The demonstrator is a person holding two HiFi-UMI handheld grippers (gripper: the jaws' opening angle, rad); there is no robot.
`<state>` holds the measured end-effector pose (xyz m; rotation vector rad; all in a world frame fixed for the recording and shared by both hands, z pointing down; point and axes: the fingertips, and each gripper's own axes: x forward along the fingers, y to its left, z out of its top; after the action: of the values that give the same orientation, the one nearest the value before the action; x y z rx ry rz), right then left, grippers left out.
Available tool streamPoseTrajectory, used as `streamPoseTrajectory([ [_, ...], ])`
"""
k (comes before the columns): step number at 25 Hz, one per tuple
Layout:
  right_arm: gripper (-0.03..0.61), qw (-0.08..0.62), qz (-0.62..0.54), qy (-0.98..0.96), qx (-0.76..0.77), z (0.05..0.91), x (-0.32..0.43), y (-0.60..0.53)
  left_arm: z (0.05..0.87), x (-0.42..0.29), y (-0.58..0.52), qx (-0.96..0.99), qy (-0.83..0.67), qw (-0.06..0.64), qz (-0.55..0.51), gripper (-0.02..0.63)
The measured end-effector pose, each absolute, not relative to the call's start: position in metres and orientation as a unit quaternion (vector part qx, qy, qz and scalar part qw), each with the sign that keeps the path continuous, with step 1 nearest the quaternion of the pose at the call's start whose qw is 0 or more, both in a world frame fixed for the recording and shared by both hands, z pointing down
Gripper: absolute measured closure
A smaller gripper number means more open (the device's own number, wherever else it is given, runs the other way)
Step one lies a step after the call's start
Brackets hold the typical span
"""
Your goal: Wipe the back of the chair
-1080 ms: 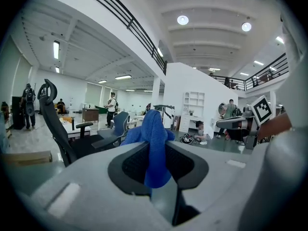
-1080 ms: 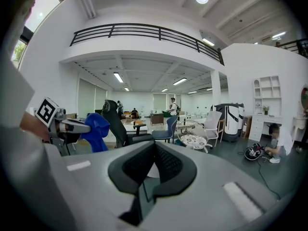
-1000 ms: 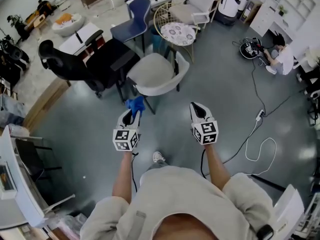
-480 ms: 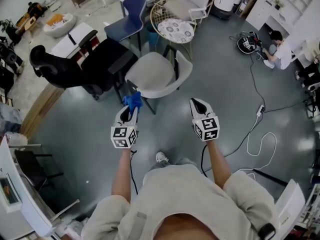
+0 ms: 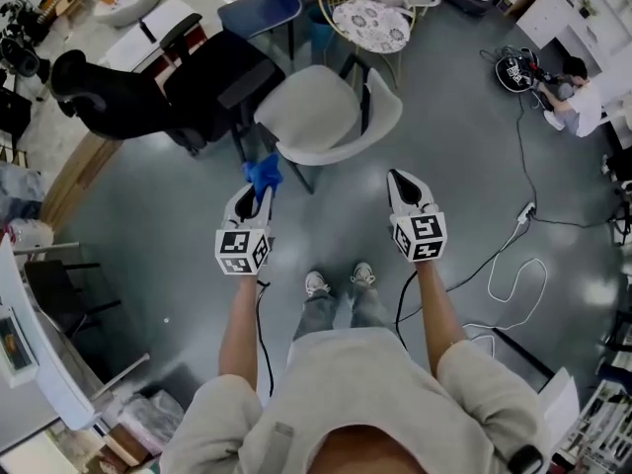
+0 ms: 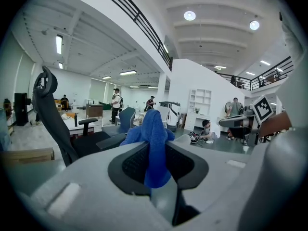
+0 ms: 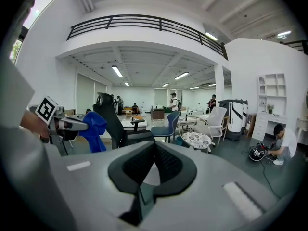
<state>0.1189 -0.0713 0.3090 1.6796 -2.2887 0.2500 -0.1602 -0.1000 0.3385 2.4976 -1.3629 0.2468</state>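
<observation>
Two grippers are held out over the grey floor (image 5: pixel 178 235). The left gripper (image 5: pixel 259 192) has its jaws pinched on one blue cloth (image 5: pixel 263 174), which bunches up above the tips. The right gripper (image 5: pixel 400 179) has its jaws drawn together with nothing between them. One white chair (image 5: pixel 316 117) stands at 12 o'clock, its near edge just beside the cloth and its curved back (image 5: pixel 392 117) toward 1 o'clock. One black office chair (image 5: pixel 148 92) sits at 10 o'clock. One blue chair (image 5: pixel 259 8) and one round patterned table (image 5: pixel 371 14) stand farther off at 12. Two shoes (image 5: pixel 316 284) show at 6 o'clock of the grippers.
</observation>
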Motion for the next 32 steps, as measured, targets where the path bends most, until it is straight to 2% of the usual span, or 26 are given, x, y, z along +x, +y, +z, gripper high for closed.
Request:
streamPoseTrajectory([
  [14, 0.577, 0.136, 0.097, -0.828, 0.536, 0.358, 0.137, -0.091, 0.383, -0.119, -0.088, 0.84, -0.508, 0.15, 0.117, 0.522],
  [32, 0.577, 0.14, 0.108, -0.835, 0.521, 0.45, 0.109, -0.099, 0.508, -0.136, -0.122, 0.834, -0.514, 0.164, 0.116, 0.522],
])
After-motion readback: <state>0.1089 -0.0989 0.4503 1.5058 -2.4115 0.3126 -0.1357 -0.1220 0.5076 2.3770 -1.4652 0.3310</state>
